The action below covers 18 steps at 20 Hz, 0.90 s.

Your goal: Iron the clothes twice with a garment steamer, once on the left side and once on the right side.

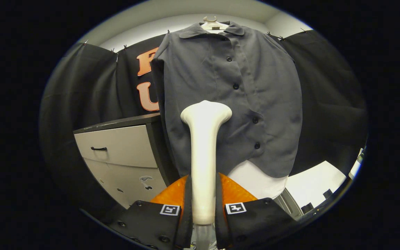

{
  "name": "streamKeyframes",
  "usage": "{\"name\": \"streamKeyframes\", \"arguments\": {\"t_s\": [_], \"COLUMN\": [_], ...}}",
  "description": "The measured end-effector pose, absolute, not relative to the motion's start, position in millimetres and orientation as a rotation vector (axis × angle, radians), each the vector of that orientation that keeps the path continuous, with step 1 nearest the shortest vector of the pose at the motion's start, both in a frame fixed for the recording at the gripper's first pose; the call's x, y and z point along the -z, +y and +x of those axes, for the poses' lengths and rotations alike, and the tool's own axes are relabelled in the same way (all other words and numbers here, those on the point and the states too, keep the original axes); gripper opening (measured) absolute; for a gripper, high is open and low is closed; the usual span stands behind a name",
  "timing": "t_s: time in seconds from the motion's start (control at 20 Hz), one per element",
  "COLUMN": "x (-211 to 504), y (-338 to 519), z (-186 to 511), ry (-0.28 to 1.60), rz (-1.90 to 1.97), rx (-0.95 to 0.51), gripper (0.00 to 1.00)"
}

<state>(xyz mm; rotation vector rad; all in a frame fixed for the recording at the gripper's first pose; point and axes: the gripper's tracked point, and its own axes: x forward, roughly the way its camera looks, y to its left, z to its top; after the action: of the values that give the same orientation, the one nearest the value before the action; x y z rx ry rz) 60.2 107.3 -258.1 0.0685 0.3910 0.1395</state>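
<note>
Two gripper (203,194) fingers clamped on smooth cream plastic garment steamer (204,152) handle, lower end cut off | flared rounded head just before matte dark grey buttoned shirt (231,100) on pale hanger (213,25), hook hidden | grey metal drawer cabinet (123,156) beside shirt, partly covered

Staged recording booth, not a lived-in room. Black cloth (92,83) pinned up with small clips along its top edge forms the walls, plain pale wall and ceiling (172,24) showing above it. Grey button-front shirt (227,100) hangs on a pale hanger (214,23) in front of the cloth. Beside it a light-fronted drawer cabinet (120,156) with dark top and dark handle, its lower front scuffed. White worktop (311,187) behind, lower down.
</note>
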Motion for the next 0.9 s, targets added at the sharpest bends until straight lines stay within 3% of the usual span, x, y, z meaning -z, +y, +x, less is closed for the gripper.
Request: {"name": "streamKeyframes", "arguments": {"t_s": [0.45, 0.9], "x": [281, 194], "y": [93, 31], "z": [29, 2], "ry": [0.445, 0.336], "rz": [0.112, 0.137], "rx": [-0.103, -0.016], "gripper": [0.34, 0.34]}}
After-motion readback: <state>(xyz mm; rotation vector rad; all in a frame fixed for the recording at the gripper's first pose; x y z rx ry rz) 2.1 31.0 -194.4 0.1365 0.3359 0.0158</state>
